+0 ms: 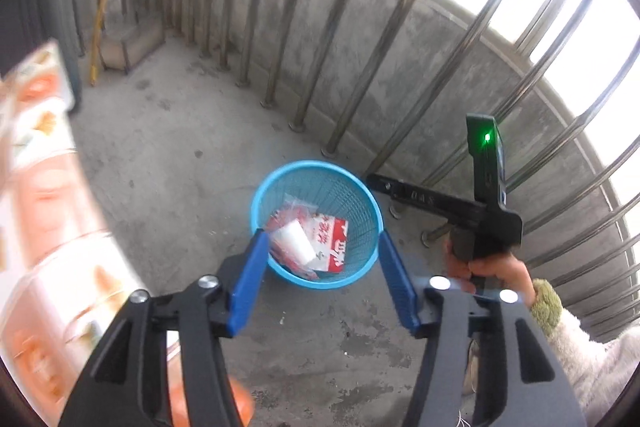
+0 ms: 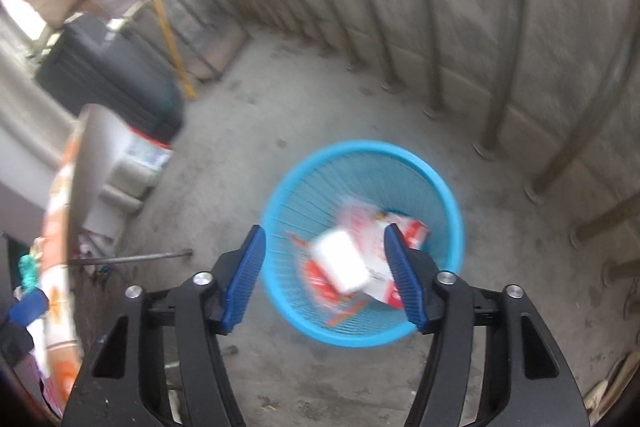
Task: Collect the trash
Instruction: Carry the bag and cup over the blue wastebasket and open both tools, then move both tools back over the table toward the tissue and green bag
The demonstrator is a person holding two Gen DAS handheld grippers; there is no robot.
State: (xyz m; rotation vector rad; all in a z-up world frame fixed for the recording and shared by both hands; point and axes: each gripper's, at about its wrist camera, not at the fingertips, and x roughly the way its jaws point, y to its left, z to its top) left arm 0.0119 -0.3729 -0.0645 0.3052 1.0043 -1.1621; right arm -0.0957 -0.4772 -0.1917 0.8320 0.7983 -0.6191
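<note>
both sets of tongs, the left tongs and the right tongs, stood wide apart with nothing between their blue pads, angled down over the round blue mesh plastic basket on the concrete floor, apparently so that trash would fall straight in. inside it lay red-and-white printed wrappers and a white crumpled packet. motion blur in the right wrist view made the print unreadable, and the orange-patterned sheet at the left edge was cut off and indistinct.
</note>
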